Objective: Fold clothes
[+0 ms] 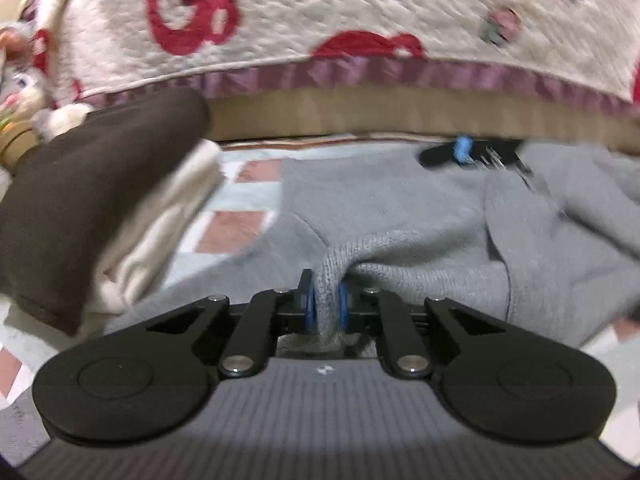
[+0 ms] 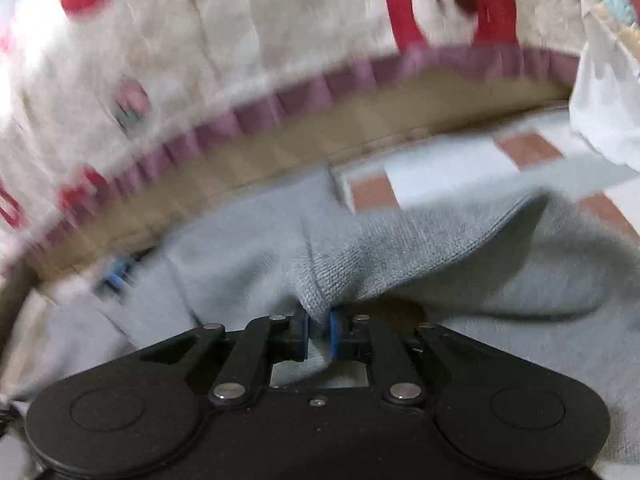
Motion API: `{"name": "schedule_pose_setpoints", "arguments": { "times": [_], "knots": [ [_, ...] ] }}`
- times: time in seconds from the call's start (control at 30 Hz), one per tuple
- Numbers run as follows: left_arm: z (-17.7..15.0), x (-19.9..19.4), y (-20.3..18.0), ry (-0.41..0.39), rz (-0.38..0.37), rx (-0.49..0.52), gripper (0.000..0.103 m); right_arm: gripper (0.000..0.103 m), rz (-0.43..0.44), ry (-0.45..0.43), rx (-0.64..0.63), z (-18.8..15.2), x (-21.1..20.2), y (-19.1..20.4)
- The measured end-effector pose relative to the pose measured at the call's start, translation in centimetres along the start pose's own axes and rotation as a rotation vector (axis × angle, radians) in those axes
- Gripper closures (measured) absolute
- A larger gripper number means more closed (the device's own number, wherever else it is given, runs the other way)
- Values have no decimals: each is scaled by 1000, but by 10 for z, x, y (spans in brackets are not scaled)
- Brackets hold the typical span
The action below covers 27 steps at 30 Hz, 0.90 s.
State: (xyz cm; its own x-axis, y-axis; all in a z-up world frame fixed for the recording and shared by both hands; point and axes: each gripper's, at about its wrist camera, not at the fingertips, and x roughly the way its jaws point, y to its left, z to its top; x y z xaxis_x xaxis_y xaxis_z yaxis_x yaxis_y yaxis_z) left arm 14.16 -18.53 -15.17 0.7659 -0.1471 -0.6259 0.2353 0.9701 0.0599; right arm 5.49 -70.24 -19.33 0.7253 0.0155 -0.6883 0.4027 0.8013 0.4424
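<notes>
Blanket [image 1: 360,8]: cream with red prints, hanging behind.
Grey sweater [image 1: 400,208]: I see it spread on the checked mat [image 1: 236,228].
Folded pile [image 1: 80,208]: brown and cream, left.
Left gripper [image 1: 326,300]: I have its fingers clamped on sweater knit.
Right gripper [image 2: 319,330]: likewise pinching sweater.

Grey knit garment [image 1: 400,216], soft ribbed-looking weave, sweater-like. Lies spread and rumpled on a checked surface of pale and reddish squares, just below a bed edge. One bunched fold is pinched between blue pads at the near edge in the left wrist view; cloth rises from there in a narrow ridge, then fans out flat. To its right a thicker layer folds over, forming a raised flap.

Right wrist view: same grey knit garment [image 2: 400,248], another gathered fold clamped between blue pads, fabric pulled up into a tented ridge running right. Frames blurred; overall shape unclear.
</notes>
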Motion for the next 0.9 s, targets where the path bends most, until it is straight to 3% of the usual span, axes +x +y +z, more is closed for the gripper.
{"name": "schedule_pose_setpoints", "arguments": {
  "times": [0.2,0.27,0.3,0.47,0.5,0.57,0.67,0.8,0.9],
  "knots": [
    [-19,24,34,119,-36,-298,82,91,24,98,140,1,-3,-22],
    [-23,22,45,153,-70,-398,65,90,35,118,152,2,-7,-23],
    [-25,20,49,176,-96,-443,57,90,27,130,157,1,-9,-24],
    [-42,7,56,288,-267,-623,53,81,33,176,241,-4,-8,-34],
    [-45,6,53,312,-308,-641,53,72,36,182,255,-4,-8,-35],
    [-51,5,44,357,-357,-650,51,64,63,194,272,-6,-8,-35],
    [-52,8,25,360,-372,-587,45,58,114,218,303,-11,-6,-36],
    [-44,12,4,227,-195,-415,42,52,220,282,390,-20,3,-39],
    [-41,16,-1,195,-263,-441,35,51,293,300,479,-25,13,-44]
  ]
}}
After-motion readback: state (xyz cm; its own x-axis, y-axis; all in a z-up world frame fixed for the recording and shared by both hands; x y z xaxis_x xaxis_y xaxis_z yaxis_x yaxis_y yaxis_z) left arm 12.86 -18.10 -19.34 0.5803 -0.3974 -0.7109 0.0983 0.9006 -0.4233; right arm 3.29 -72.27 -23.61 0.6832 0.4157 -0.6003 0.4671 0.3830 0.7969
